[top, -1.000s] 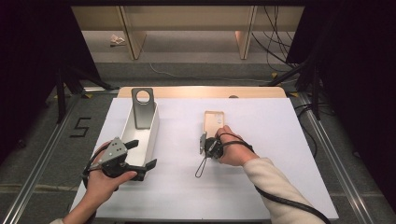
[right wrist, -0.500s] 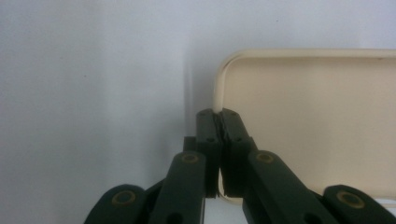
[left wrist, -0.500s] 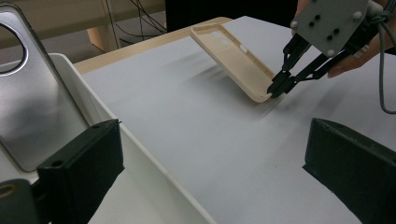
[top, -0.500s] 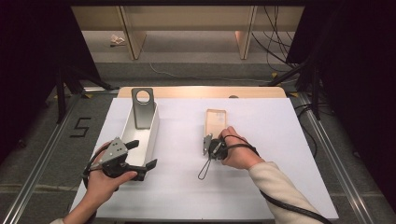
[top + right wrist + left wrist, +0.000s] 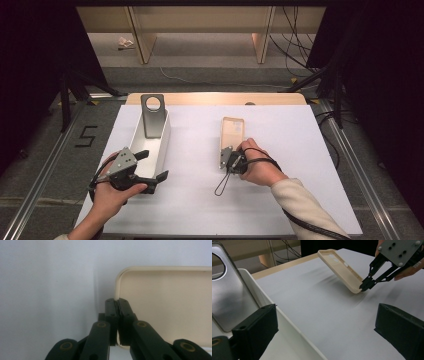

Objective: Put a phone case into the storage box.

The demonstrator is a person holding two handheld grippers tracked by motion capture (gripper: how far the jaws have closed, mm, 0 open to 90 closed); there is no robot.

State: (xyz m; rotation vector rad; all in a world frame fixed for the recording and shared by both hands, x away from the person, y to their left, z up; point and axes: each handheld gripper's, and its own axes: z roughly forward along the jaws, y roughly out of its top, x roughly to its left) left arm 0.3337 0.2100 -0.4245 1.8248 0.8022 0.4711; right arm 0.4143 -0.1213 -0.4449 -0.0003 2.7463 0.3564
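Two hand-held grippers work over a white table (image 5: pixel 300 150).
Left gripper (image 5: pixel 150 167), jaws wide, straddles a white bin (image 5: pixel 162 145) holding a metal plate (image 5: pixel 152 117); right gripper (image 5: pixel 223 159) pinches a tilted beige phone case (image 5: pixel 232 132) at centre frame.

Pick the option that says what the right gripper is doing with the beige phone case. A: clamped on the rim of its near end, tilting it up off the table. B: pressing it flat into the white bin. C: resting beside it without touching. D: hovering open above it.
A: the right gripper has its jaws shut on the rim of the beige phone case, which slants up over the table.
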